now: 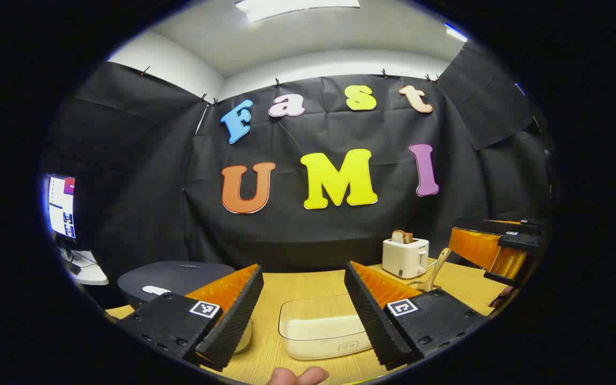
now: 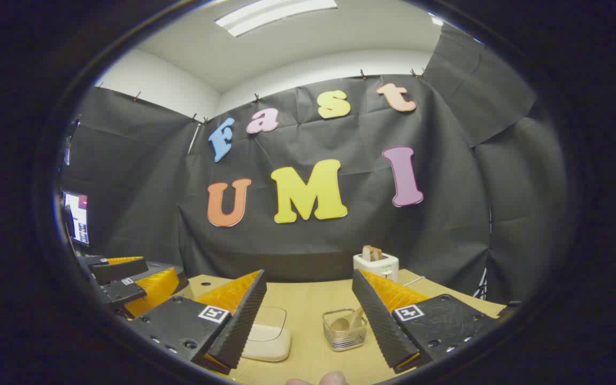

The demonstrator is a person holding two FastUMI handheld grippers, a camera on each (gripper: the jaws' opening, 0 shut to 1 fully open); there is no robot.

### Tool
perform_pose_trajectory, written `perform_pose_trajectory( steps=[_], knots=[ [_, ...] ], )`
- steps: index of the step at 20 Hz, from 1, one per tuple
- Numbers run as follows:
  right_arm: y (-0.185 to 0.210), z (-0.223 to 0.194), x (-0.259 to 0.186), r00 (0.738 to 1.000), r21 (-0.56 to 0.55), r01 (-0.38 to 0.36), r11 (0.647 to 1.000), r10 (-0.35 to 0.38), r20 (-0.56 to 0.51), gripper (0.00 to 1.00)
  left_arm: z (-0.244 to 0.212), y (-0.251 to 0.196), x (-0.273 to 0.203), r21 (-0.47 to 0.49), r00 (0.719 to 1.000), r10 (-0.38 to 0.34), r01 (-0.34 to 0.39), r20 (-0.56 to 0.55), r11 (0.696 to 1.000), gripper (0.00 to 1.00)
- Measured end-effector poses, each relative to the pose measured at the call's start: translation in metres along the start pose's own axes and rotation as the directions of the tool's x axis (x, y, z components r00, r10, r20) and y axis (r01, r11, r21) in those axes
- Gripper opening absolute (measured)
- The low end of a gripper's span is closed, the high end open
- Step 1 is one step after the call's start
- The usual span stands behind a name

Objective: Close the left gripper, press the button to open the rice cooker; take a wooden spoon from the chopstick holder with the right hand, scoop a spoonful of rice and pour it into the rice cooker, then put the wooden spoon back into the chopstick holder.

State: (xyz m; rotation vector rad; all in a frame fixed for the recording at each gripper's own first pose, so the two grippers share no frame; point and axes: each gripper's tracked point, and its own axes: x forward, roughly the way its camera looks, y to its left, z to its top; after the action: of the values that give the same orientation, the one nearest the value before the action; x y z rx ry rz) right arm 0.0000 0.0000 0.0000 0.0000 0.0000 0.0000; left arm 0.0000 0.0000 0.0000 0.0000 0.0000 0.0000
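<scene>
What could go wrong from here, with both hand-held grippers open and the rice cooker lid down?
The left hand-held gripper is open; pressing the rice cooker button like that, a finger might slip off. The wooden spoon sits low in the clear chopstick holder, so the right hand-held gripper may tip the holder. The rice container lies close below and could be knocked.

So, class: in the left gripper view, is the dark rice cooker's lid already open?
No: the dark rounded rice cooker sits with its lid down flat behind the left tongs.
</scene>
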Motion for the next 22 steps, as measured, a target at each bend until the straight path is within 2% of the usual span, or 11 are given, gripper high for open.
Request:
perform_pose_trajectory(
  steps=[6,17,18,19,22],
  knots=[
    [0.008,-0.004,0.005,1.000,0.002,-0.013,1.000,0.013,-0.003,0.95,-0.004,0.009,0.002,-0.021,1.000,0.006,-0.006,-0.006,1.000,0.97],
    [0.023,-0.002,0.012,0.999,0.004,-0.043,0.999,0.043,0.012,0.96,-0.015,0.019,0.006,-0.004,0.999,0.031,-0.031,-0.036,1.000,0.97],
    [0.024,-0.002,0.013,0.999,0.003,-0.045,0.999,0.045,0.010,0.92,-0.017,0.018,0.007,-0.006,0.999,0.029,-0.029,-0.041,1.000,0.97],
    [0.024,-0.003,0.013,0.999,0.001,-0.045,0.999,0.045,0.010,0.95,-0.017,0.018,0.008,-0.003,0.999,0.032,-0.032,-0.044,0.999,0.97],
    [0.025,0.000,0.013,0.999,-0.001,-0.048,0.999,0.048,0.019,0.96,-0.017,0.022,0.006,-0.003,0.998,0.042,-0.043,-0.043,0.999,0.97]
  ],
)
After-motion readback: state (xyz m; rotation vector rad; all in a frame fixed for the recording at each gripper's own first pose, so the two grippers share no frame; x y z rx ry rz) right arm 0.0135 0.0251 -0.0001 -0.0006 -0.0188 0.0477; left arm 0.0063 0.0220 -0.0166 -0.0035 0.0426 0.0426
